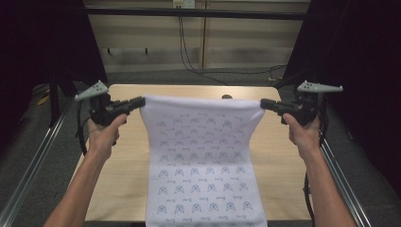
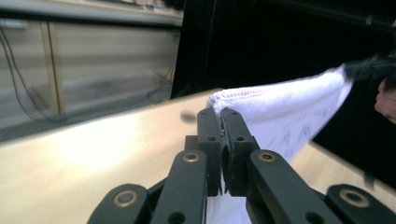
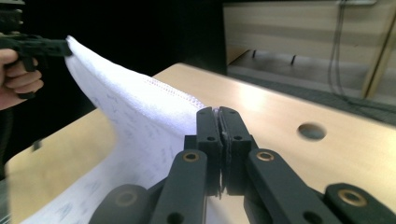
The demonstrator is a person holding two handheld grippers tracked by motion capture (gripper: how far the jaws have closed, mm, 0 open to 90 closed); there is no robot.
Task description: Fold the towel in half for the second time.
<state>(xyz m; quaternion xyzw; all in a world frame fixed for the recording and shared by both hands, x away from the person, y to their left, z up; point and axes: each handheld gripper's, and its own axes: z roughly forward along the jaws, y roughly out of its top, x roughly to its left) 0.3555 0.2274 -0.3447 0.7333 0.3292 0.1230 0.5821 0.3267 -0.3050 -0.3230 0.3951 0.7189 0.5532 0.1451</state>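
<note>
A pale wooden worktop [image 1: 118, 156] is set in a dark-curtained space, with a panelled wall and trailing cables behind it and a round hole [image 3: 311, 131] near its far edge.

The left hand-held gripper [image 1: 140, 101] is clamped on one far corner of a white printed cloth [image 1: 203, 161]; in the left gripper view its jaws are pressed together with only the hem caught between them. The right hand-held gripper [image 1: 264, 103] is likewise closed tight on the opposite far corner. Between the two, the far edge of the cloth is lifted off the worktop and stretched nearly taut, while the rest slopes down, lies along the worktop and hangs over its near edge.

The grip is judged to be shallow at both corners, since little fabric is seen past the jaws. If the hands are drawn further apart, a corner could be pulled free and that side would drop and crumple. If one hand is raised or moved ahead of the other, the cloth would probably be skewed and laid crooked. The overhanging near end could also drag the cloth towards the person, or slide off the edge, once tension is released. A quick lowering might trap a fold beneath.
</note>
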